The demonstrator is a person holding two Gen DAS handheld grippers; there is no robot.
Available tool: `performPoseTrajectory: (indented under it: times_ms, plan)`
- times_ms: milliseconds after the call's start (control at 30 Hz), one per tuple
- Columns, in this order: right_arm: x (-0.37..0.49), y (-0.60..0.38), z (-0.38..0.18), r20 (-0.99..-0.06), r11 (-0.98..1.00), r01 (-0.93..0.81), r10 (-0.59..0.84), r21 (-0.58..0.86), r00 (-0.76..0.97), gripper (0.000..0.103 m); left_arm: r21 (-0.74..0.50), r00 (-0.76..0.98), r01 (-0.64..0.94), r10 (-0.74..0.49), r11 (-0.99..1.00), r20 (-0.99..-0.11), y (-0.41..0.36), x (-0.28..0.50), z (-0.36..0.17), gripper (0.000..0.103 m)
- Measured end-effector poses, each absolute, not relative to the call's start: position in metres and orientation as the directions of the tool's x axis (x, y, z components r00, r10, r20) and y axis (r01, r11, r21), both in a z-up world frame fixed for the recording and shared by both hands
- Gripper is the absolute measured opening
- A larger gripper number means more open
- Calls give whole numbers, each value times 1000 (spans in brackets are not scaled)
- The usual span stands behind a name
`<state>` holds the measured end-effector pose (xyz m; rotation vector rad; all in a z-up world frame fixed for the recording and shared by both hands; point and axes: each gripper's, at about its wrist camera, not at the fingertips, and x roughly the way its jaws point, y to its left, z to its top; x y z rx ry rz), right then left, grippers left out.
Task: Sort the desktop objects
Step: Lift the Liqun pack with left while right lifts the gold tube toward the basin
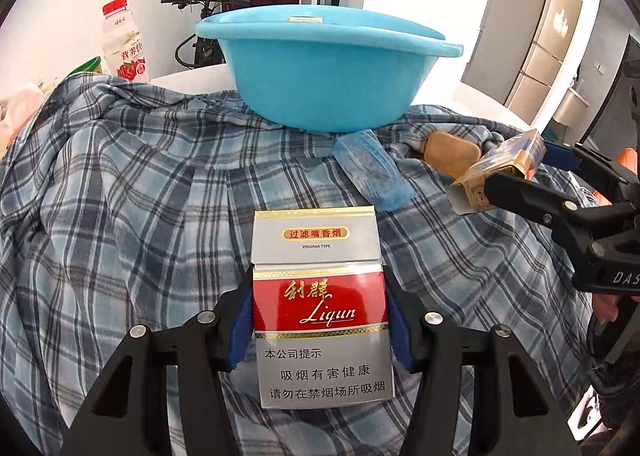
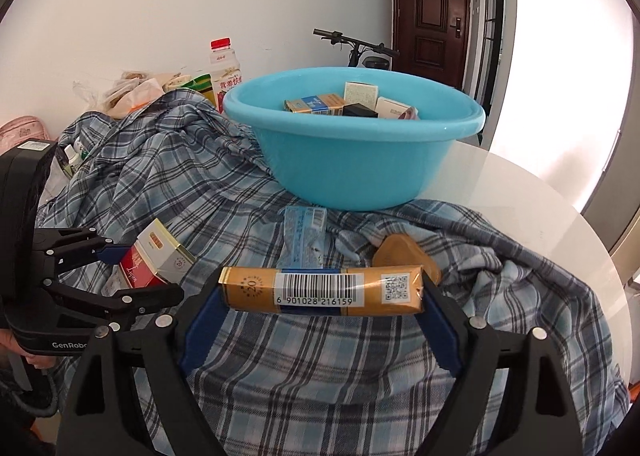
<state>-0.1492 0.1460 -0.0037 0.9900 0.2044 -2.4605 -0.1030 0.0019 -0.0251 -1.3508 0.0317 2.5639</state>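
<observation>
Cigarette packs are the things being sorted, and each claw grips one above a blue plaid cloth (image 1: 140, 196) that is spread in folds over a round white table (image 2: 532, 216). The left claw (image 1: 320, 320) is closed on a red and silver Liqun pack (image 1: 322, 308), its blue pads pressing on the two narrow sides; the pack stands upright with its flip lid hinged open at the top. The right claw (image 2: 320, 292) grips a gold pack (image 2: 322, 289) by its two ends, so the pack lies crosswise between the fingers with its barcode side toward the camera. A light blue basin (image 2: 356, 160) sits on the cloth beyond both claws, and several other packs and small boxes (image 2: 352, 102) already lie inside it. Just in front of the basin, on the cloth, lie a clear blue plastic packet (image 2: 304, 236) and, to its right, a flat tan object (image 2: 404, 256) with rounded corners. At the far left edge of the table stand a white drink bottle (image 2: 225, 72) with a red cap and some plastic bags (image 2: 132, 92). A dark wooden door (image 2: 430, 16) and a bicycle (image 2: 356, 48) show against the wall behind.
</observation>
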Motion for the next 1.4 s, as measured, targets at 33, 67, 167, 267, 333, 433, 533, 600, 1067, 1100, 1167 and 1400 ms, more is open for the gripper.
performPoseTrajectory:
  times_ms: [33,67,167,267,333,433,533,600,1067,1100,1167,1400]
  plan:
    - [-147,146,-5,-687,-876,481,-373,39,-624,86,-92,-541,-224,202,-970,-817,3,-101,-26,59]
    - [-145,147,-6,-687,-876,481,-373,40,-623,86,-91,-538,-226,202,-970,-819,3,-99,-27,59]
    - [-139,150,-8,-685,-877,478,-373,41,-626,86,-84,-523,-236,200,-968,-829,6,-95,-30,59]
    - [-136,154,-10,-684,-888,458,-361,44,-634,86,-96,-514,-233,206,-968,-833,7,-94,-31,59]
    - [-133,157,-10,-685,-887,459,-370,58,-628,86,-89,-520,-234,202,-968,-830,8,-90,-30,59]
    - [-130,158,-9,-683,-886,460,-368,52,-631,86,-87,-525,-234,202,-968,-827,9,-88,-28,59]
    - [-126,158,-8,-681,-884,465,-371,51,-631,86,-86,-528,-236,202,-968,-825,10,-85,-26,59]
    - [-124,159,-6,-676,-882,467,-376,53,-634,86,-84,-530,-240,203,-967,-823,11,-84,-24,59]
    - [-107,160,22,-630,-854,517,-428,48,-648,86,-78,-573,-271,225,-960,-788,15,-75,12,59]
    - [-106,160,26,-623,-855,517,-424,38,-657,86,-76,-580,-272,226,-959,-782,15,-75,17,59]
    - [-103,159,32,-605,-858,513,-416,15,-679,86,-80,-594,-269,231,-960,-771,15,-74,26,59]
    - [-102,156,54,-574,-843,538,-437,-7,-693,86,-64,-641,-300,251,-952,-725,21,-70,59,59]
